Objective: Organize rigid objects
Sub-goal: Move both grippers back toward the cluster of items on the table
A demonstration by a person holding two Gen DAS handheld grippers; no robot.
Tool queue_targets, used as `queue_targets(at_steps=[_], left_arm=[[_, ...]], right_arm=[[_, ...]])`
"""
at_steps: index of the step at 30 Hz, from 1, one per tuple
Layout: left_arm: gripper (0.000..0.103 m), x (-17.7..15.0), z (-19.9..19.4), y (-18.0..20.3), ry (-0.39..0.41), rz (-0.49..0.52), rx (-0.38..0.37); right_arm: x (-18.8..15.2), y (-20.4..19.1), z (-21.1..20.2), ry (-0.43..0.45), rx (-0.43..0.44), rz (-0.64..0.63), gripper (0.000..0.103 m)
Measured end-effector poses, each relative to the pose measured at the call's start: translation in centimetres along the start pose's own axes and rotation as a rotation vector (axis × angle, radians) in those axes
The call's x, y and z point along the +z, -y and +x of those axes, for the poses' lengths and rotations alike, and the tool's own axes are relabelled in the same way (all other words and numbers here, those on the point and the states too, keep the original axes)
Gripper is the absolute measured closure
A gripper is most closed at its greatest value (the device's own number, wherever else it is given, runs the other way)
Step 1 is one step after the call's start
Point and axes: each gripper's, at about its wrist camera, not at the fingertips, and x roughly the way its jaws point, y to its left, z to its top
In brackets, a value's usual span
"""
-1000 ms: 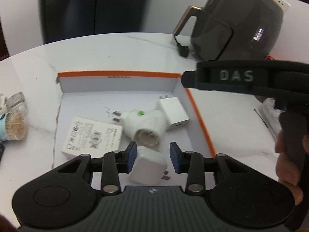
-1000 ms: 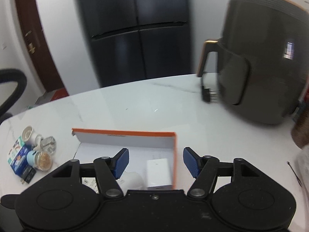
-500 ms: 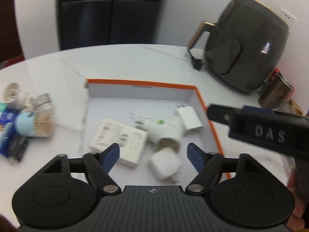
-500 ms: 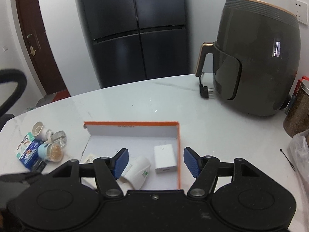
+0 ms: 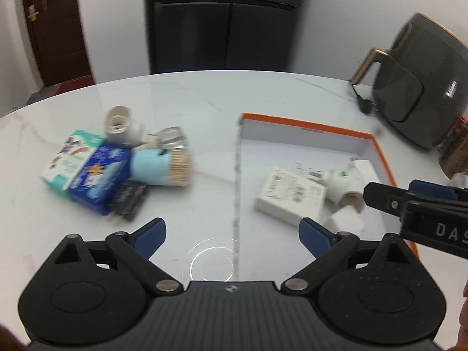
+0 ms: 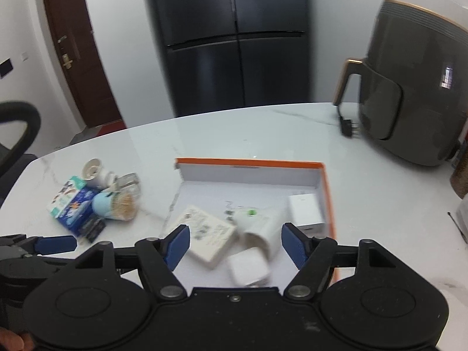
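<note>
The white table (image 6: 263, 134) carries a big dark air fryer (image 6: 415, 87) at the far right and, in the middle, a shallow white box with an orange rim (image 6: 248, 162). Inside the box lie a flat white adapter with printed text (image 6: 209, 231), a white socket adapter with a green dot (image 6: 257, 222), a square white charger (image 6: 305, 210) by the right wall and a small white plug cube (image 6: 248, 269) at the near side. To the left of the box, well apart from it, a little pile waits: a blue carton (image 5: 96, 175), a light blue toothpick jar (image 5: 161, 166), a white lamp socket (image 5: 120, 125) and a small clear case (image 5: 172, 139). The left gripper (image 5: 232, 231) has just been opening and stands wide over the bare table, with nothing between its jaws. The right gripper (image 6: 235, 245) has also been opening, hangs over the near part of the box and is empty. These things look light and stiff, so I think a moderate squeeze is enough. The jar is round and may roll or slip; it is better to take it across its body. The carton is easiest by its flat sides.
</note>
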Motion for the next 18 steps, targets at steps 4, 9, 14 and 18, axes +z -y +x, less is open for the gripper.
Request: queue_targets(at_steps=[4,9,14,18], left_arm=[[0.001,-0.2,-0.8,-2.6,0.012,-0.036,0.025],[0.001,-0.4,-1.4,-5.1,0.017,-0.069,0.055],[0.001,-0.6,-2.4,-7.1,0.027,-0.09,0.069],[0.001,-0.5,-3.1,-8.5,0.042,-0.093,0.077]], right_arm=[[0.0,-2.3,0.1,-0.001,0.022,-0.028,0.02],[-0.2,-5.1,0.3,-0.007,0.048,-0.054,0.02],[-0.3,-7.3,0.5,-0.011,0.069,-0.07,0.02],[-0.3,-8.7,0.4,-0.01,0.08,-0.081,0.02]])
